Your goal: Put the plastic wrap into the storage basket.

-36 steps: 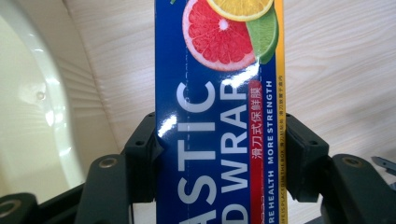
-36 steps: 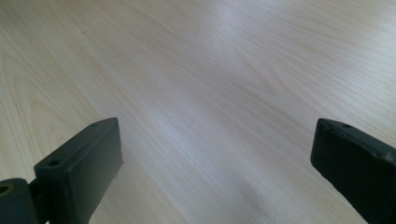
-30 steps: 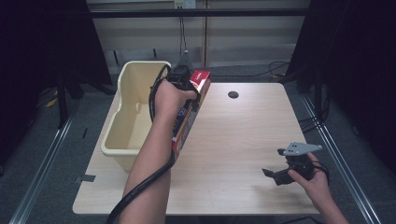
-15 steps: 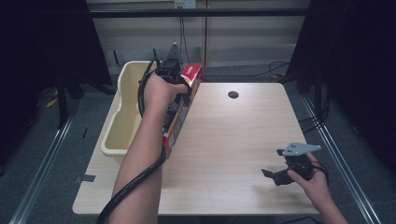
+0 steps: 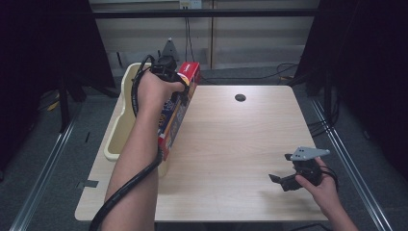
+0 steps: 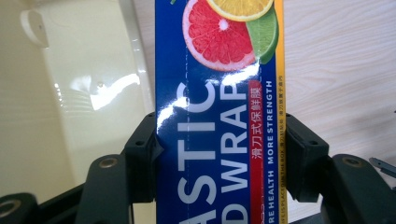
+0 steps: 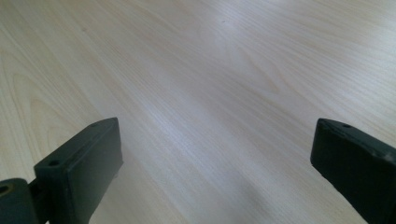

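Since a second ago the left gripper has carried the long blue plastic-wrap box with a red end leftward and up, so it now hangs tilted over the right rim of the cream plastic tub at the table's left edge. Its jaws clamp the box's sides. The right gripper, jaws spread and empty, sits near the right, with bare light wooden table between.

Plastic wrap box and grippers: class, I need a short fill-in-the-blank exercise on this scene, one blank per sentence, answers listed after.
1. The left gripper is shut on the ____ box.
2. The right gripper rests with its jaws ____.
3. Beside the held box stands a cream-coloured ____.
4. The fruit pictured on the box is ____.

Missing words: plastic wrap; open; bin; citrus
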Tool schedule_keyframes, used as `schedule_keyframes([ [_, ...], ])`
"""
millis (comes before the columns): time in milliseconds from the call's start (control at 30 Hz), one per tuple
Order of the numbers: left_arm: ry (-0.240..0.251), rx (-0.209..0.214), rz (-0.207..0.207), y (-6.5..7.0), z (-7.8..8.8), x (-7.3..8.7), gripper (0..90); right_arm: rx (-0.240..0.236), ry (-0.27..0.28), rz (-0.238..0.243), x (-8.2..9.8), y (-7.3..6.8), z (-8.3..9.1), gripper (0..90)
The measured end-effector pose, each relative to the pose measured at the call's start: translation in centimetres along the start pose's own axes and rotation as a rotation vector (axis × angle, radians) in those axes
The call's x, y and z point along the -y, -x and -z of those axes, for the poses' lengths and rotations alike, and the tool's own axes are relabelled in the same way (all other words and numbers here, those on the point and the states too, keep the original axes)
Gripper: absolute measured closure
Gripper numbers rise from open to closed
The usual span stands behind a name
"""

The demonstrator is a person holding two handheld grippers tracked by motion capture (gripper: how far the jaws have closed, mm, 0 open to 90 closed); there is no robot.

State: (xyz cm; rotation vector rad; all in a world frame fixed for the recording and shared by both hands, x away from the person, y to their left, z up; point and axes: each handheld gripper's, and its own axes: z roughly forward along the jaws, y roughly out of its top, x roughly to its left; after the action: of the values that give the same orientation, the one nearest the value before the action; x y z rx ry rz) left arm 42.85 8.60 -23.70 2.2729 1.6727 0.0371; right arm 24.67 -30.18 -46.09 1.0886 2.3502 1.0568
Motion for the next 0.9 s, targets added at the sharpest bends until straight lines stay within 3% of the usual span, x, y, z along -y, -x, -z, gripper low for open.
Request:
schedule_keyframes([
  [900,0.02,-0.028,0.094,-4.0,2.1,1.4,40.9,-0.007,0.0,0.001,-0.1,0.0,-0.1,2.1],
])
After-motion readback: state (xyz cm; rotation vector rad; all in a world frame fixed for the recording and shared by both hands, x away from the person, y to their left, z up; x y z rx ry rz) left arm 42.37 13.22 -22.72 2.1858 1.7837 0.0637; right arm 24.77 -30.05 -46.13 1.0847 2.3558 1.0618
